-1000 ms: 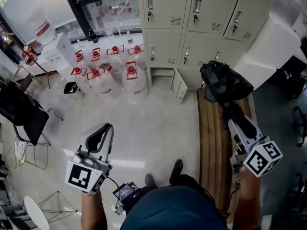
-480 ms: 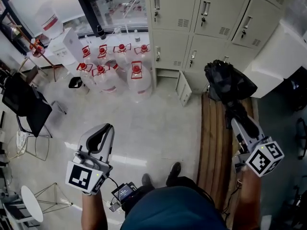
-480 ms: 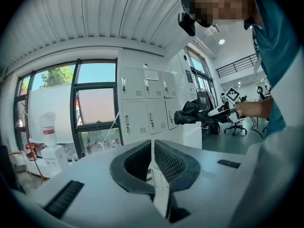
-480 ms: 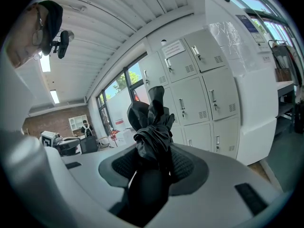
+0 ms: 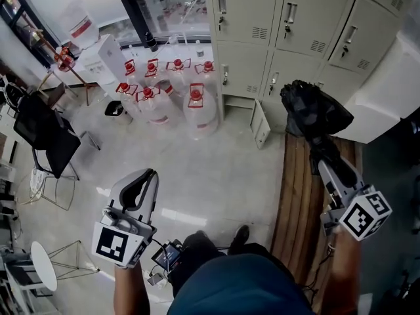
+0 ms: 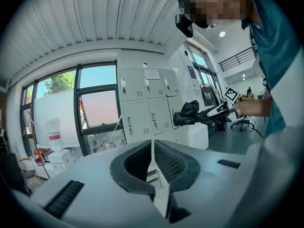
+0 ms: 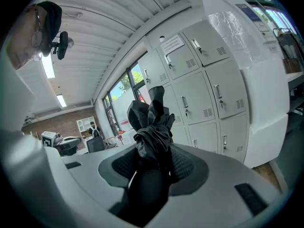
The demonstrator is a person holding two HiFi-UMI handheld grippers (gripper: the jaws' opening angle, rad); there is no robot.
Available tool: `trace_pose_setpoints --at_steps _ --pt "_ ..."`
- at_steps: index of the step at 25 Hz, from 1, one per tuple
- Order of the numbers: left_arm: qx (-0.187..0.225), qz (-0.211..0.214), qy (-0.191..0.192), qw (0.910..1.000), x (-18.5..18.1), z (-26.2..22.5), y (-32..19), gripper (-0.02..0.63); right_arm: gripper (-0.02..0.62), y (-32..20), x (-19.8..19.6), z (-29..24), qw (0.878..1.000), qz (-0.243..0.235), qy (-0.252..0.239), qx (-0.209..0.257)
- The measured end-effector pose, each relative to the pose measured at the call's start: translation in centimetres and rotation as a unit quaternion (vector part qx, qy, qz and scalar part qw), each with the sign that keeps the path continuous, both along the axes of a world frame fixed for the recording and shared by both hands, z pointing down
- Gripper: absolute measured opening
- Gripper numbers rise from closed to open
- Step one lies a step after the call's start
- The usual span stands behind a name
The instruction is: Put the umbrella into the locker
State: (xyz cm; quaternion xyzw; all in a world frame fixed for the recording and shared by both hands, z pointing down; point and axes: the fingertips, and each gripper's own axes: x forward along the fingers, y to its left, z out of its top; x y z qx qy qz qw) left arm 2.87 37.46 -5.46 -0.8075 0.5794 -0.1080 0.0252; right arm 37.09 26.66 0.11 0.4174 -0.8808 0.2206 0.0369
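Note:
A folded black umbrella (image 5: pixel 314 112) sticks out of my right gripper (image 5: pixel 326 163), whose jaws are shut on its handle end. In the right gripper view the umbrella (image 7: pixel 152 122) rises between the pads of the right gripper (image 7: pixel 153 163) and points at the beige lockers (image 7: pixel 209 89). The lockers (image 5: pixel 289 25) line the far wall, and one low locker door (image 5: pixel 260 126) stands ajar just left of the umbrella. My left gripper (image 5: pixel 143 178) hovers over the floor, shut and holding nothing. Its own view shows the left gripper (image 6: pixel 152 148) with the umbrella (image 6: pixel 190 114) off to the right.
Several water jugs with red caps (image 5: pixel 174 90) stand on the floor left of the lockers. A wooden bench (image 5: pixel 298 195) runs under my right arm. A white cabinet (image 5: pixel 387 90) is at the right, a black chair (image 5: pixel 46 140) at the left.
Both grippers have moved forward towards the lockers, which now sit lower and nearer in the head view. The umbrella stays in the right gripper's grip.

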Motion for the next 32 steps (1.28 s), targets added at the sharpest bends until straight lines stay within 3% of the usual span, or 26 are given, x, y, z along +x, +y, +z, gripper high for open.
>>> trace_pose_setpoints --at_steps 5,9,20,32 --pt "0.005 0.005 -0.007 0.9999 -0.2 0.4 -0.8 0.037 0.192 0.2 -0.1 0.2 1.0 0.0 -0.006 0.0" --pt "0.008 0.011 0.0 0.9999 -1.4 1.1 -4.2 0.037 0.192 -1.0 -0.3 -0.1 1.0 0.018 -0.005 0.001" --pt "0.016 0.083 0.021 0.9962 -4.1 1.1 -15.2 0.037 0.192 -4.7 -2.9 -0.4 0.996 0.086 0.0 -0.015" --pt "0.001 0.124 0.015 0.9922 -5.7 2.0 -22.3 0.037 0.192 -7.7 -4.0 -0.5 0.991 0.135 0.005 -0.025"
